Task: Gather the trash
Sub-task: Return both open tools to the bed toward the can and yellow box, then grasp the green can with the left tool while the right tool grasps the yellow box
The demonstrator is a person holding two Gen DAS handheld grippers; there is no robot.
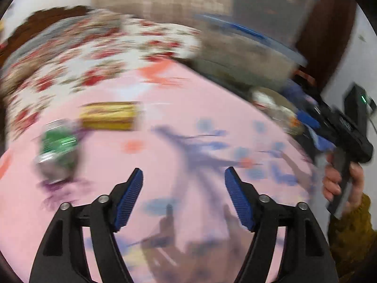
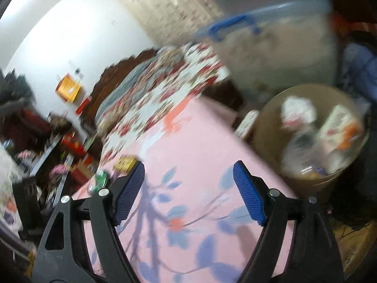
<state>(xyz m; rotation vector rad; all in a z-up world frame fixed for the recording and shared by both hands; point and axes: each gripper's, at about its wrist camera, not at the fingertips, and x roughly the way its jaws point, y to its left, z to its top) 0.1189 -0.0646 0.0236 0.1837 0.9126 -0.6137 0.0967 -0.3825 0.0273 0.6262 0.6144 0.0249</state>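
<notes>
Both views are motion-blurred. A green and silver crushed can [image 1: 57,151] lies on the pink floral sheet [image 1: 188,108], left of my open, empty left gripper [image 1: 183,176]. A yellow wrapper [image 1: 109,115] lies just beyond the can. Both show small in the right wrist view, the can [image 2: 100,180] and the wrapper [image 2: 124,162]. My right gripper [image 2: 188,176] is open and empty over the sheet, with the tan trash bin [image 2: 266,127] full of wrappers to its right. The bin [image 1: 280,99] sits at the sheet's right edge.
A red-flowered quilt [image 1: 82,59] lies beyond the pink sheet. A clear storage box with a blue lid [image 2: 271,47] stands behind the bin. The other hand-held gripper [image 1: 348,127] is at the right. Cluttered shelves [image 2: 47,141] are at the left.
</notes>
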